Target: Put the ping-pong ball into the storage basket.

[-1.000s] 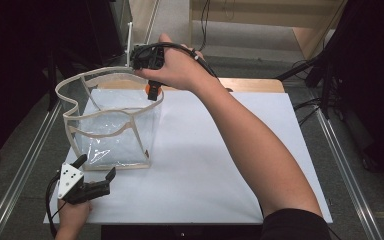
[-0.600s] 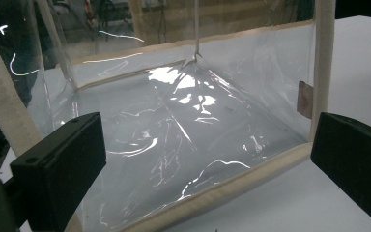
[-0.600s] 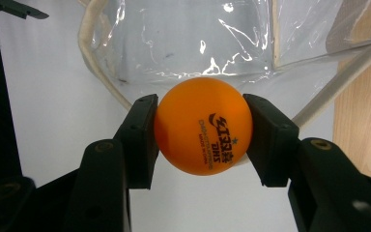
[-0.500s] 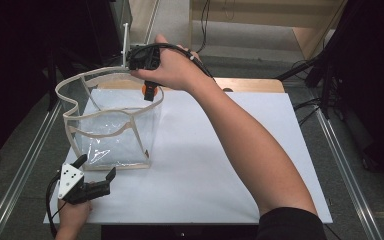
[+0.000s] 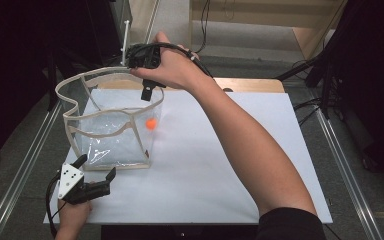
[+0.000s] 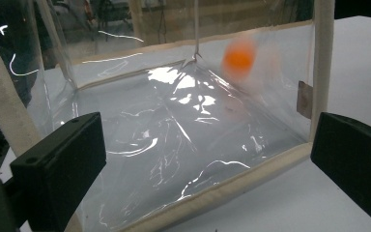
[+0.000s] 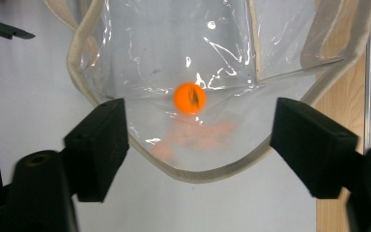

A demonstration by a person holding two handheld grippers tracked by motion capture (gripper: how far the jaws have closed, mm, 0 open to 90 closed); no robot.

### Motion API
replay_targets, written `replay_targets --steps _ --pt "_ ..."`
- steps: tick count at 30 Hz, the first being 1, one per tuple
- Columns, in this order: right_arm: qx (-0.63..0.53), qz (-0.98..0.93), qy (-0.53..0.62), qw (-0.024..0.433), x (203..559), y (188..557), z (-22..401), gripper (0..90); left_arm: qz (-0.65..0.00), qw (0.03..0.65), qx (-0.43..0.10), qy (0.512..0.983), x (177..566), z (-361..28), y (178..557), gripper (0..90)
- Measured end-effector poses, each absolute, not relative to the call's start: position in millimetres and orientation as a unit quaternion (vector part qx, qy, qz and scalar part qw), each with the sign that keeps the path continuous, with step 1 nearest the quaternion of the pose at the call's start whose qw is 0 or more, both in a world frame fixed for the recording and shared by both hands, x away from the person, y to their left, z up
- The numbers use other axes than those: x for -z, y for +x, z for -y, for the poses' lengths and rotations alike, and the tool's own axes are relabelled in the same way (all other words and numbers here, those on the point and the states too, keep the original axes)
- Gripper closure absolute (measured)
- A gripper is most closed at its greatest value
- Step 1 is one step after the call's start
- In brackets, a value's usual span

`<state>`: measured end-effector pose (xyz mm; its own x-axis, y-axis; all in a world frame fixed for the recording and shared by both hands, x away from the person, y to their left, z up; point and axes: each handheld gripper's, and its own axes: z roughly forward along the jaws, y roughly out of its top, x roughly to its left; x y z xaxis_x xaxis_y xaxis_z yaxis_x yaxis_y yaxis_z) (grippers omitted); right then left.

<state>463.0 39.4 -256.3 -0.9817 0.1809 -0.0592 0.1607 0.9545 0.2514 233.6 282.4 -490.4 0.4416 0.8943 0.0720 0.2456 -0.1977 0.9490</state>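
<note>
A clear plastic bag with beige trim stands open on the white table, left of the middle. My right gripper hangs over the bag's far rim, pointing down. Its jaws have just been opening and stand open with nothing gripped. An orange ball is loose in mid-air inside the bag, below those jaws. In the right gripper view the ball sits under the right gripper, inside the bag's rim. My left gripper rests open at the bag's near corner. Its view shows the blurred ball through the bag wall.
The white table top has free room right of the bag. A wooden strip runs along its far edge and metal rails along both sides. A thin white rod stands behind the bag.
The orange ball was held at the right gripper's jaws; the jaws have opened and the ball now falls inside the bag. Both hands have kept their places.
</note>
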Motion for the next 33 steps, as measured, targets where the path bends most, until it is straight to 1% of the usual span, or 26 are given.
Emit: replay_targets --steps 2,5,7,9,15,17,19,21,31,33 --pt "-0.122 -0.988 0.091 0.039 257 463 -38 14.8 -0.408 0.483 -0.336 0.698 490 -283 234 0.0" --pt "-0.120 -0.987 0.095 0.038 259 463 -34 10.8 -0.409 0.483 -0.335 0.698 490 -283 234 0.0" --pt "-0.122 -0.987 0.096 0.036 260 463 -30 10.4 -0.408 0.483 -0.336 0.698 490 -283 234 0.0" --pt "-0.125 -0.987 0.100 0.019 262 464 -26 9.6 -0.408 0.483 -0.336 0.698 490 -283 234 0.0" --pt "-0.120 -0.987 0.105 0.019 265 459 -15 7.8 -0.408 0.483 -0.336 0.698 490 -282 234 0.0" --pt "-0.120 -0.987 0.107 0.022 266 459 -11 5.8 -0.408 0.483 -0.336 0.698 490 -282 234 0.0" --pt "-0.120 -0.987 0.107 0.019 268 458 -8 1.2 -0.407 0.483 -0.336 0.698 490 -282 234 0.0" --pt "-0.117 -0.987 0.107 0.022 271 456 -5 1.2 -0.407 0.483 -0.337 0.698 491 -282 234 0.0" --pt "-0.106 -0.988 0.108 0.008 290 451 9 0.0 -0.408 0.484 -0.336 0.698 490 -282 234 0.0" --pt "-0.102 -0.989 0.109 0.012 293 450 12 0.0 -0.408 0.484 -0.336 0.698 490 -282 234 0.0"
